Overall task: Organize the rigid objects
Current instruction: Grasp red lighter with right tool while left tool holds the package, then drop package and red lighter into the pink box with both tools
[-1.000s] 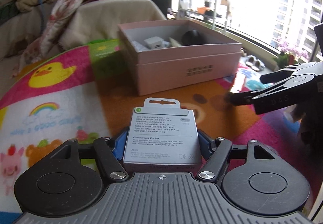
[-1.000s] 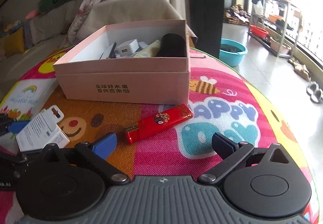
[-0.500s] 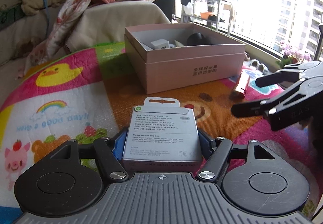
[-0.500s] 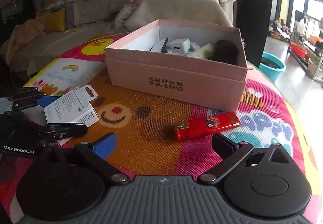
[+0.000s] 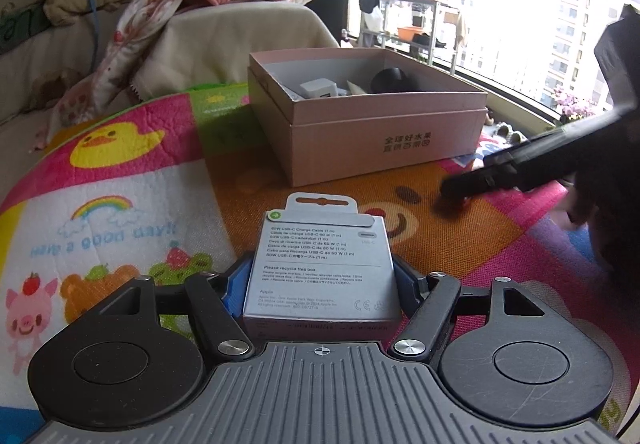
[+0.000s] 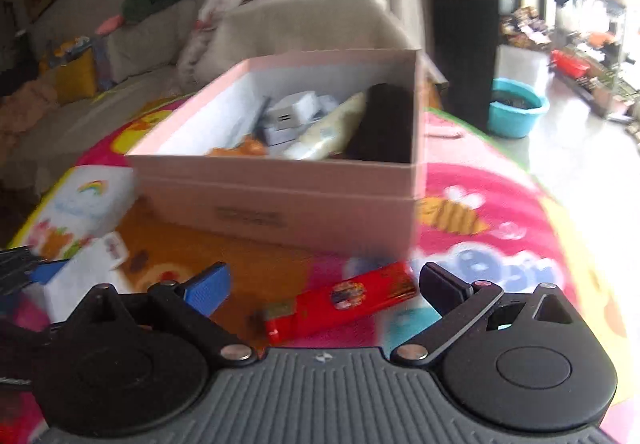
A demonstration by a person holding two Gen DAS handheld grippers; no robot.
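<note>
Left gripper (image 5: 320,284) clamped on cable box (image 5: 322,268); right gripper (image 6: 324,284) wide, seemingly straddling lighter (image 6: 340,302).

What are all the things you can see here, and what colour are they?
Cable box: one, white and grey, between the left tongs' fingers.
Lighter: one, red, lying on the mat between the right tongs' open fingers.
Storage box: one, pink, open, on the mat.
Charger: one, white, inside the storage box.
Tube: one, cream, inside the storage box.
Dark thing: one, black, inside the storage box; too blurred to name.
Mat: one, many colours, under everything.
Basin: one, turquoise, on the floor.
Left tongs: shut on the cable box.
Right tongs: open.
</note>
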